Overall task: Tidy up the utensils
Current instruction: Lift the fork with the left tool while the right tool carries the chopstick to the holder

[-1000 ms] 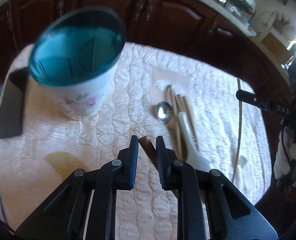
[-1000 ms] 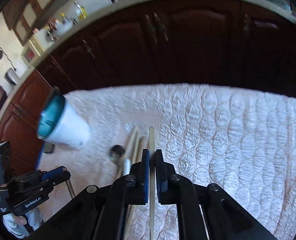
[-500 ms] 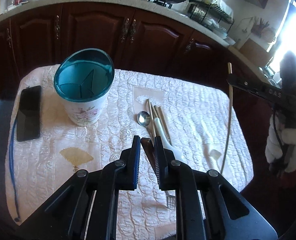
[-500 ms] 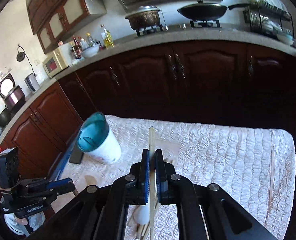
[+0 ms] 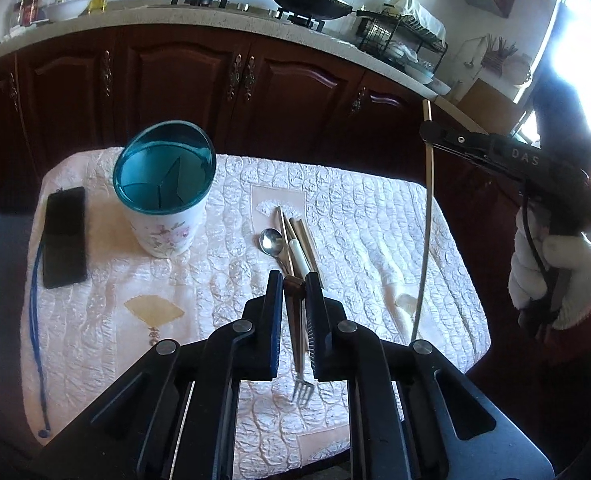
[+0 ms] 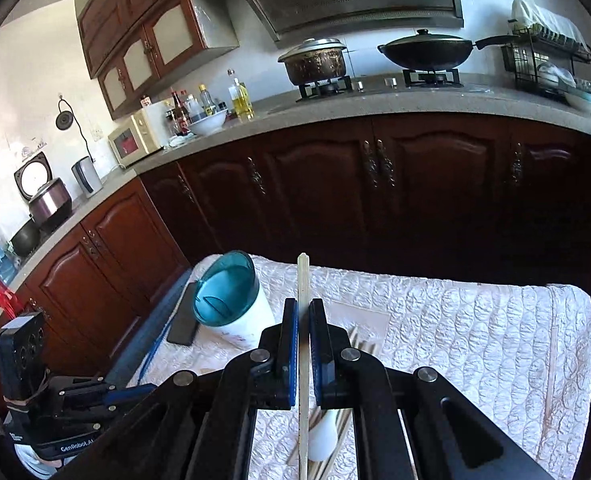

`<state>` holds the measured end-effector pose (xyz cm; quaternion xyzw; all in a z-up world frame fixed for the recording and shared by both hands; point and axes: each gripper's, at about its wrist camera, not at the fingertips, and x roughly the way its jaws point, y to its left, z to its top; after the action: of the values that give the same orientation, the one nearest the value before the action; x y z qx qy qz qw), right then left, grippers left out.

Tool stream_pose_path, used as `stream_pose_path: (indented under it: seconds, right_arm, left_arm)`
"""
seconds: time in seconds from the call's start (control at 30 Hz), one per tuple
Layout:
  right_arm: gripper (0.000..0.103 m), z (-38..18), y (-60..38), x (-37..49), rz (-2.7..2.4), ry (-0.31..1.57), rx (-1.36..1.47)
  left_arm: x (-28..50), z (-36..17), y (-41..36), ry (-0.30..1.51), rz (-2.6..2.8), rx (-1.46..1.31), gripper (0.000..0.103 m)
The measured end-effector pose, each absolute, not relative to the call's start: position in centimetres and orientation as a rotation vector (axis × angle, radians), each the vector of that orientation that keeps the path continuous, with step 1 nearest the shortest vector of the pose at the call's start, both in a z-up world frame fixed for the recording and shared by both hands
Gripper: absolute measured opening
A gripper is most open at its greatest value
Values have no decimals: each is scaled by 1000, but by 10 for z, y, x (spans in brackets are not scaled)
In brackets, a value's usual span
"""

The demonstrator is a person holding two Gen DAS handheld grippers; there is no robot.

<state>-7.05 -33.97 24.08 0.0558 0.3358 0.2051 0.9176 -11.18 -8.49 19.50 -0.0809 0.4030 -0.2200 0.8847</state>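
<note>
A white floral holder with a teal divided rim [image 5: 163, 192] stands upright at the table's back left; it also shows in the right wrist view [image 6: 231, 300]. My left gripper [image 5: 294, 280] is shut on a fork [image 5: 299, 344], held high with its tines hanging down. My right gripper [image 6: 303, 308] is shut on a pale chopstick [image 6: 303, 280], which shows held upright in the left wrist view [image 5: 426, 216]. A spoon [image 5: 271, 240], a white-handled utensil [image 5: 298, 258] and chopsticks [image 5: 307, 240] lie at the table's middle.
A black phone [image 5: 64, 236] and a blue cable [image 5: 35, 320] lie at the table's left edge. The table has a white quilted cloth [image 5: 367, 232]. Dark wooden cabinets [image 5: 183, 80] stand behind the table, with a stove and pots above.
Both grippers have risen well above the table, each keeping its utensil. The holder and the lying utensils now look smaller and farther away.
</note>
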Motion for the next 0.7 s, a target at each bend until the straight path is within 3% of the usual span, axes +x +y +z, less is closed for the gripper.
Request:
stream_pose_path:
  seconds: [0.7]
  right_arm:
    - [5,264,-261,-8,486,597,162]
  left_arm:
    - [-65,298,4,609,-301,-206,9]
